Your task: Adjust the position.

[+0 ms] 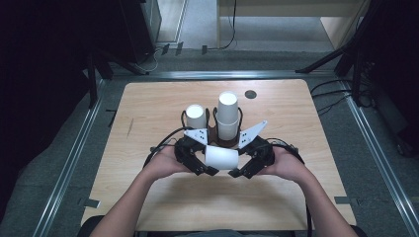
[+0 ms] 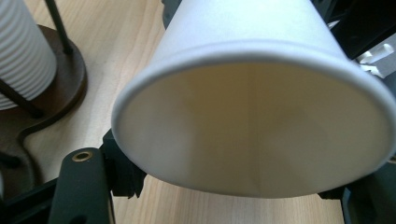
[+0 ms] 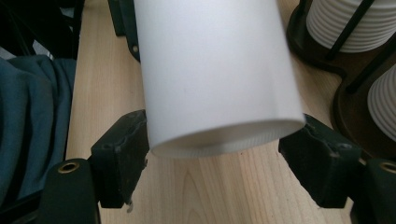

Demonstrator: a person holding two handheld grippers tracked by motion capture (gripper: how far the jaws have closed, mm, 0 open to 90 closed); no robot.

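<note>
White paper cup (image 1: pixel 222 157) lies sideways at lower centre of the high view, above the counter (image 1: pixel 148 113). Left tongs (image 1: pixel 203 167) grip its open rim; right tongs (image 1: pixel 240 169) grip its base end. Surface smooth, cream inside.

The paper cup (image 1: pixel 222 157) is showing a smooth, matt white wall and a creamy, faintly sheened inside with a rolled rim. The surface (image 1: pixel 148 113) is looking like pale, satin wood-grain laminate. The stacked cups (image 1: pixel 228 114) are appearing ribbed, probably paper. Their holder (image 2: pixel 70 79) is looking like dark wood with thin black rods. The jaws are wearing scuffed, matt black pads.
</note>
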